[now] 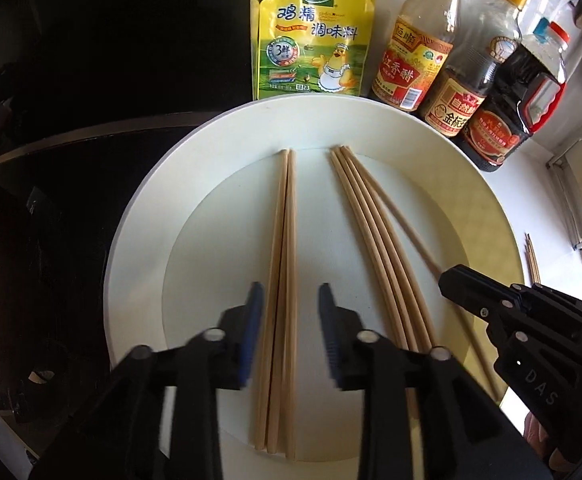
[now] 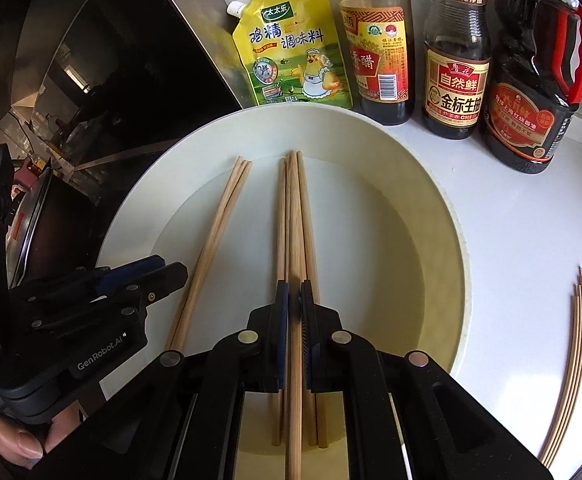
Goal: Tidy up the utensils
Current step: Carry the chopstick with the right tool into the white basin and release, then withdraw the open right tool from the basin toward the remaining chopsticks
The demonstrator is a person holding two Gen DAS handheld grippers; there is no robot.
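A large white plate (image 1: 139, 240) holds two groups of wooden chopsticks. My left gripper (image 1: 291, 304) is open, its blue pads either side of the left group (image 1: 285, 220), just above it. The right group (image 1: 367, 216) lies beside it. My right gripper (image 2: 294, 300) is shut on a single chopstick (image 2: 293, 216) and holds it over the right group (image 2: 305, 200); it also shows in the left wrist view (image 1: 451, 280). The left group shows in the right wrist view (image 2: 219, 232), with the left gripper (image 2: 171, 268) next to it.
A yellow seasoning pouch (image 1: 315, 36) and three sauce bottles (image 1: 463, 80) stand behind the plate. A black stove (image 1: 71, 120) lies to the left. Several chopsticks (image 2: 571, 360) lie on the white counter to the plate's right (image 1: 533, 256).
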